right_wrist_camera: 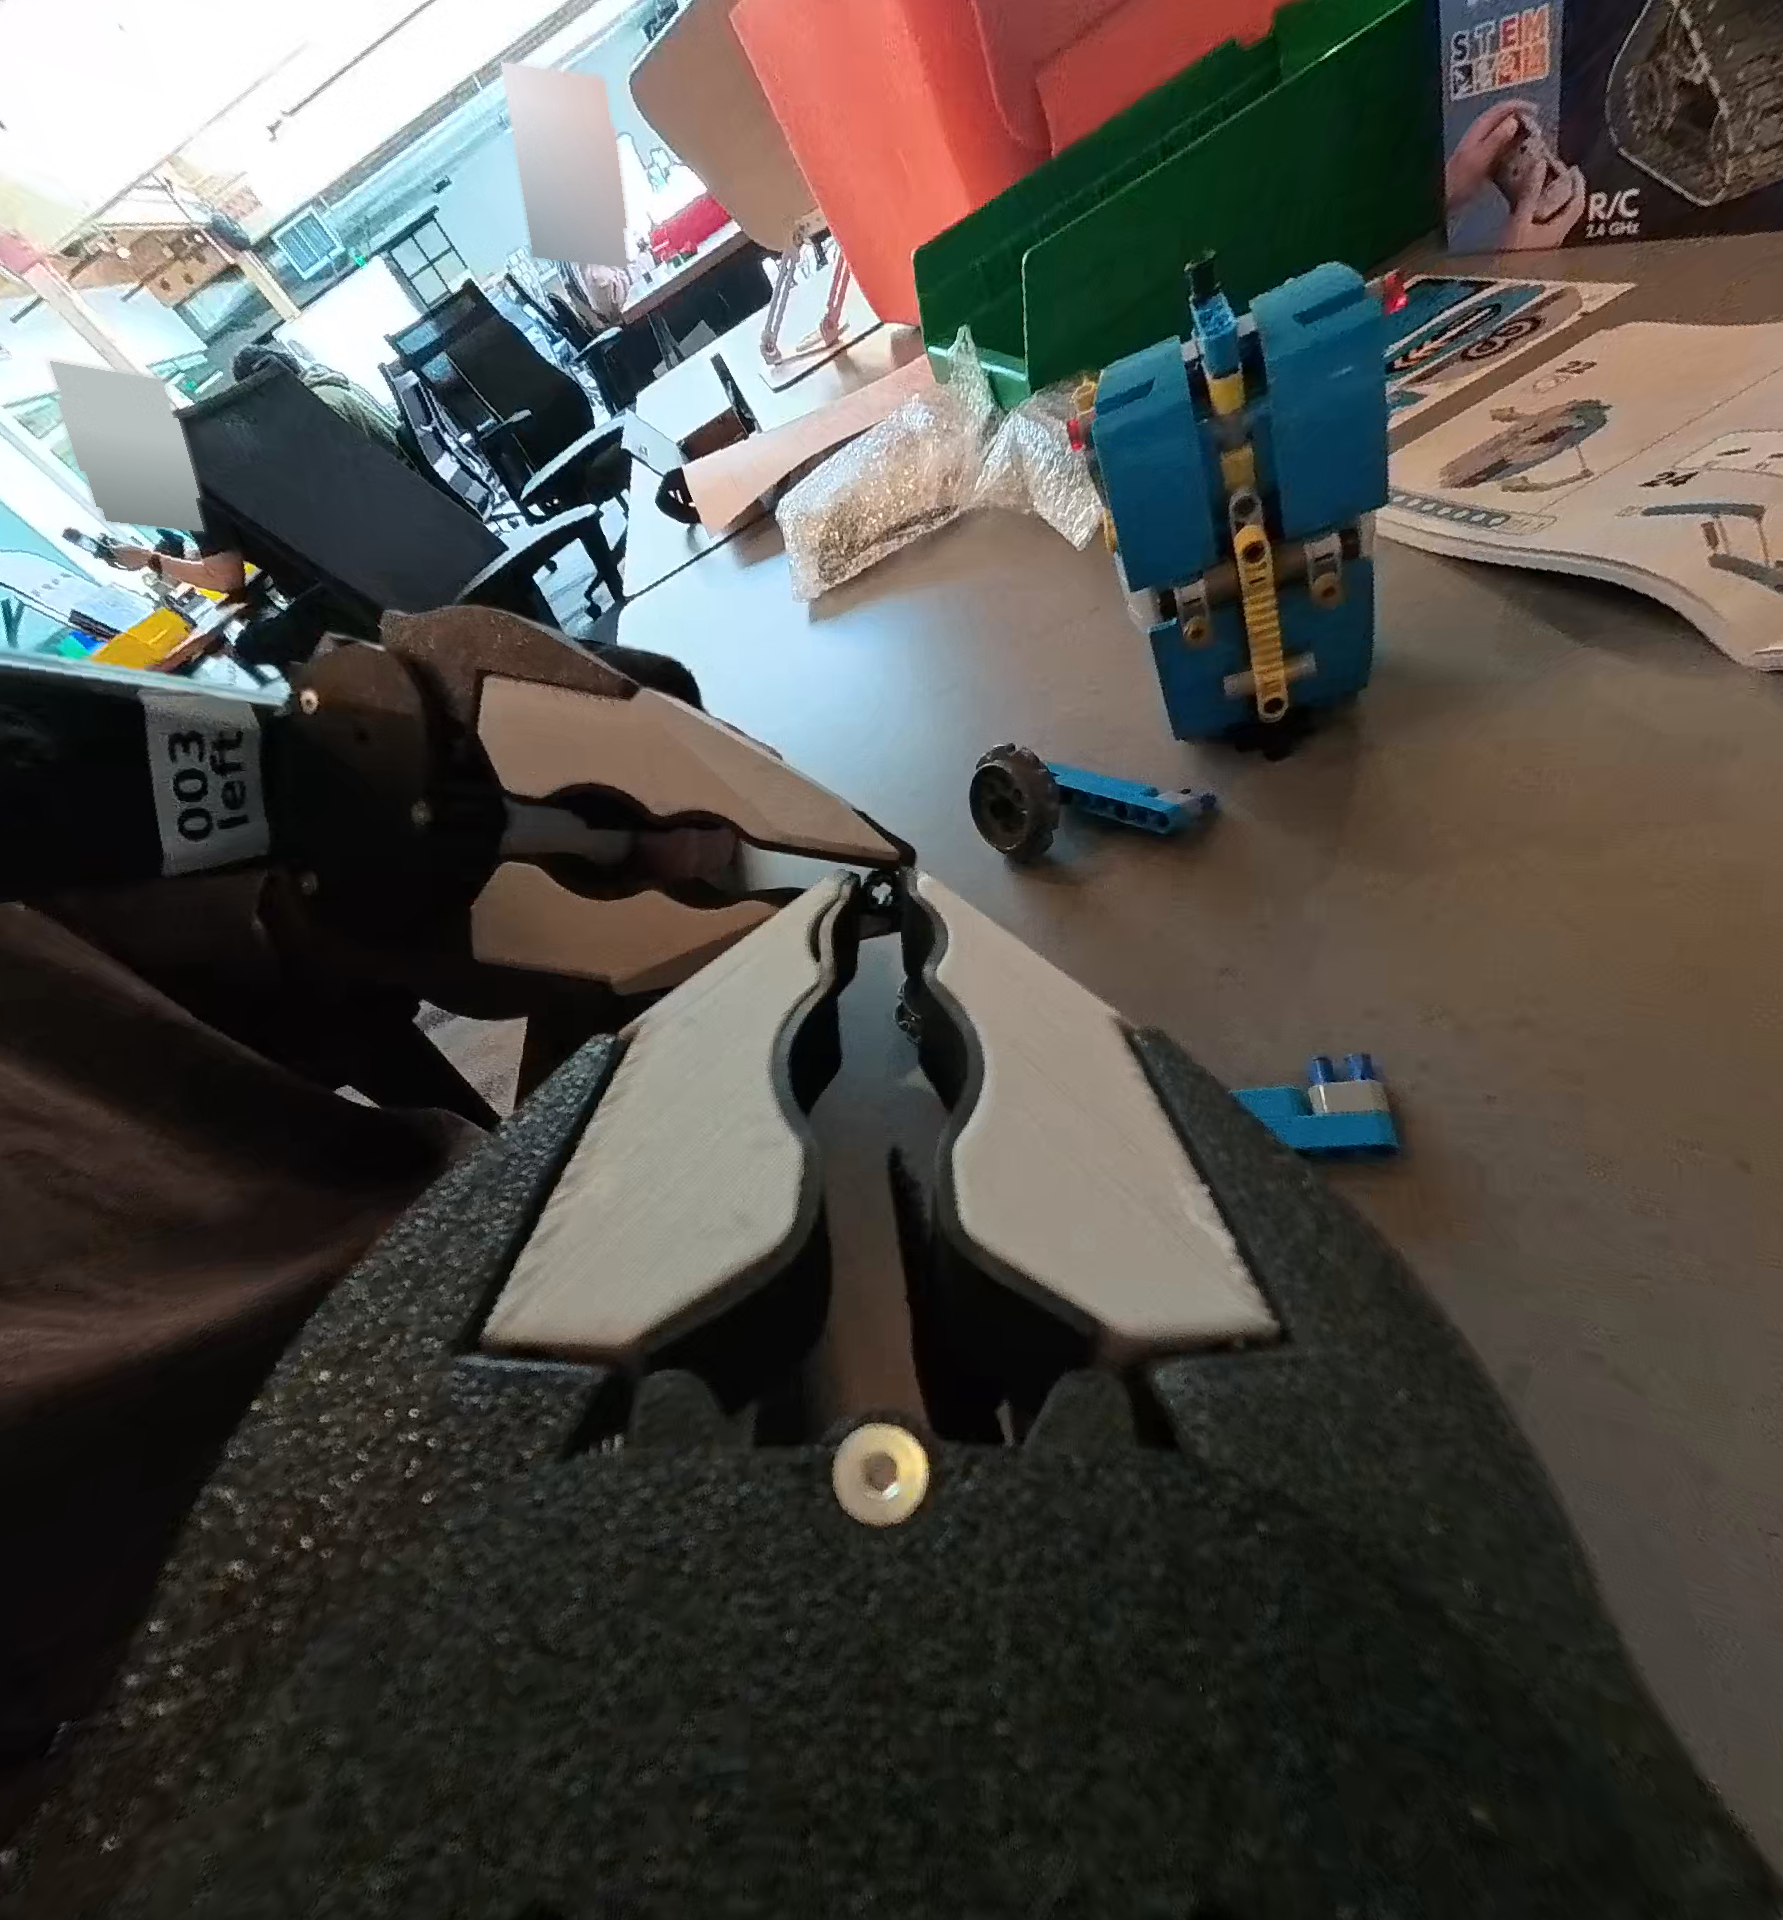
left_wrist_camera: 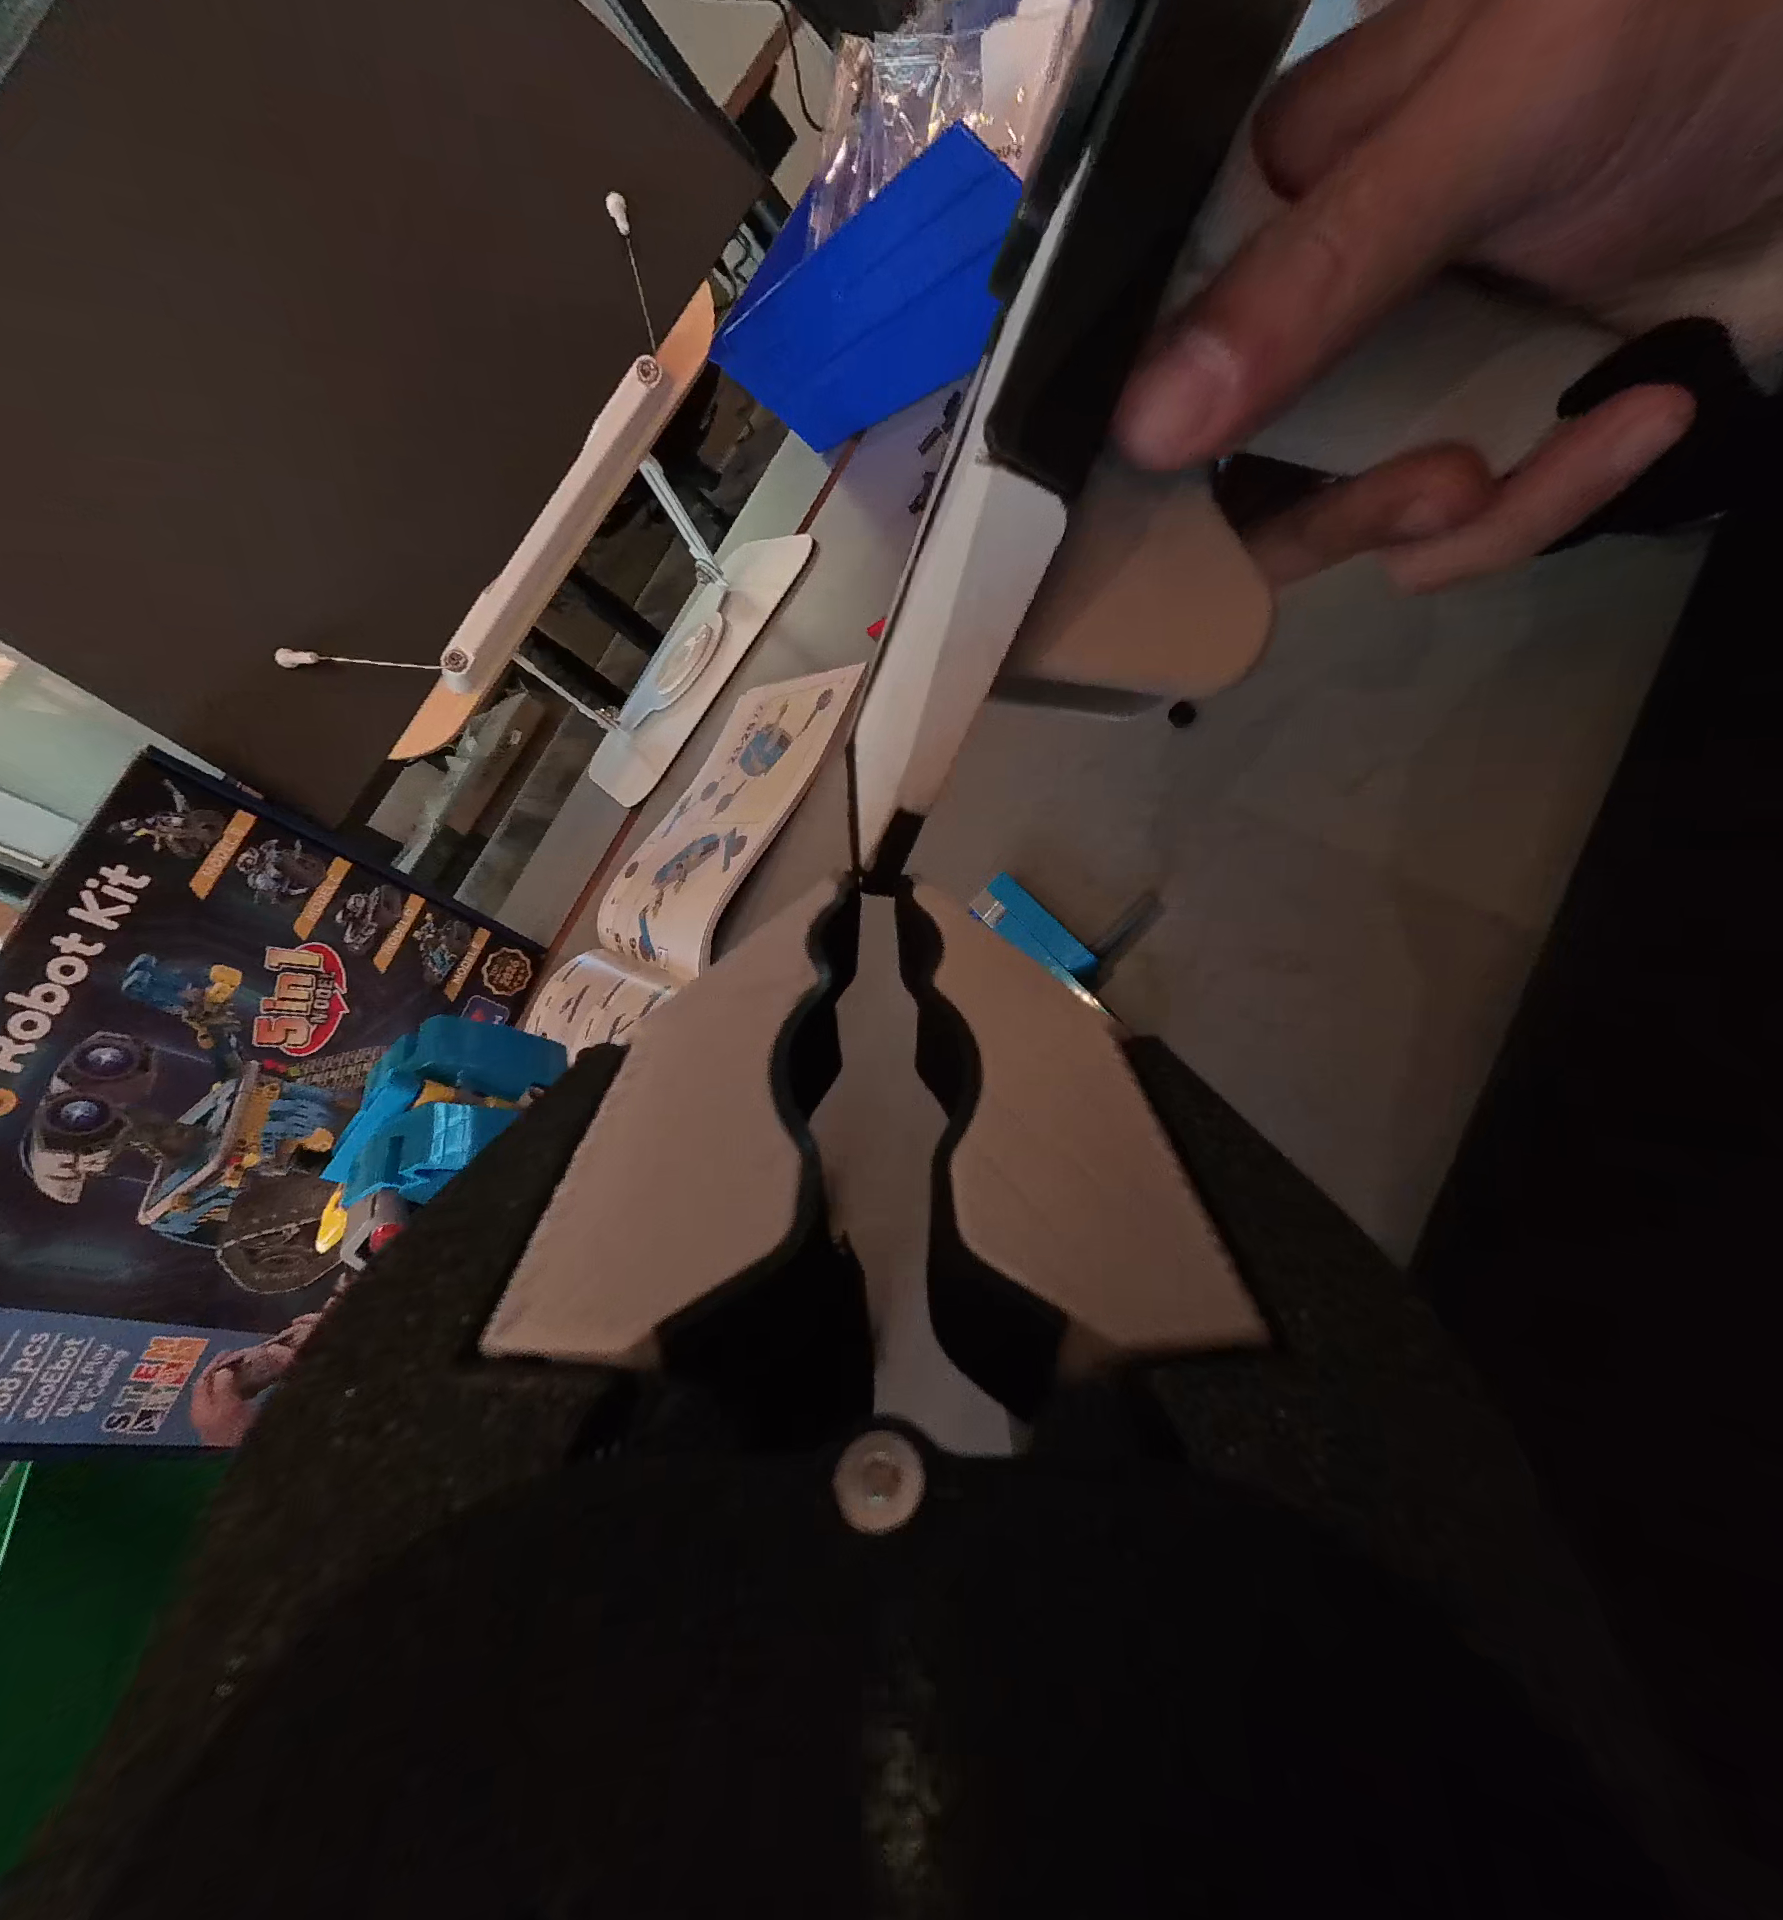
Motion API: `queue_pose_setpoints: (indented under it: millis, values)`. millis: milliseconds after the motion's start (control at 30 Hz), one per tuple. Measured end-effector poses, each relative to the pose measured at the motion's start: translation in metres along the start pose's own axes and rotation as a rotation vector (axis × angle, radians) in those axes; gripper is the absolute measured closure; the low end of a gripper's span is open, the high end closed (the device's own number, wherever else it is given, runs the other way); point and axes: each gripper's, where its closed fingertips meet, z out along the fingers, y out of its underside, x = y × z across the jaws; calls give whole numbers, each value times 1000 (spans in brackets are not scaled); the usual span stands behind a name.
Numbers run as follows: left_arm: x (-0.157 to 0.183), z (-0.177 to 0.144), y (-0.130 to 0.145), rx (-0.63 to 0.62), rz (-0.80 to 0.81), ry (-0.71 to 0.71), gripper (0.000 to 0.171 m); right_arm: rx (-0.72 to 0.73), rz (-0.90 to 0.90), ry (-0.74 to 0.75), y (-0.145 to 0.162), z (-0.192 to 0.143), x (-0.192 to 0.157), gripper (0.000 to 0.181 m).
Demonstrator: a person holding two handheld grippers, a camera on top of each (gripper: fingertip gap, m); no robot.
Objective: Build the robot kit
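The right gripper (right_wrist_camera: 879, 896) and left gripper (left_wrist_camera: 874, 891) meet tip to tip above the grey table (right_wrist_camera: 1489, 935), both clenched on 1 tiny black piece (right_wrist_camera: 882, 891), too small to identify. The left one's view is largely blocked by the other gripper's body and a hand (left_wrist_camera: 1489, 260). Nearby stand a blue brick model (right_wrist_camera: 1251, 520), a wheel on a blue beam (right_wrist_camera: 1074, 802), an open instruction booklet (right_wrist_camera: 1645, 499), cut off at the edge.
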Motion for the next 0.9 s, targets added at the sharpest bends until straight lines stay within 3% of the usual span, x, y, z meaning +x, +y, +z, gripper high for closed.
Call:
queue_pose_setpoints:
  millis: [100,167,300,367,533,600,667,767,900]
  values:
    - [2,0,-1,3,-21,9,165,-19,-20,7,2,-1,0,175]
    - [3,3,0,-14,-126,50,164,-33,-81,53,1,-7,6,176]
    - [32,14,20,-228,-513,377,145,-65,-264,372,-5,-51,60,176]
    - [42,23,29,-330,-653,461,134,-86,-343,461,-5,-65,73,175]
    - [56,44,60,-556,-570,422,134,-71,-303,448,-5,-70,82,175]
    - [59,47,57,-554,-554,426,141,-58,-290,436,-6,-71,83,175]
    - [65,49,52,-542,-548,461,163,-38,-288,418,-10,-72,79,175]
    - [61,55,49,-489,-546,434,165,4,-312,408,-18,-75,71,175]
    - [32,52,8,-209,-802,398,165,108,-354,348,-28,-81,35,175]
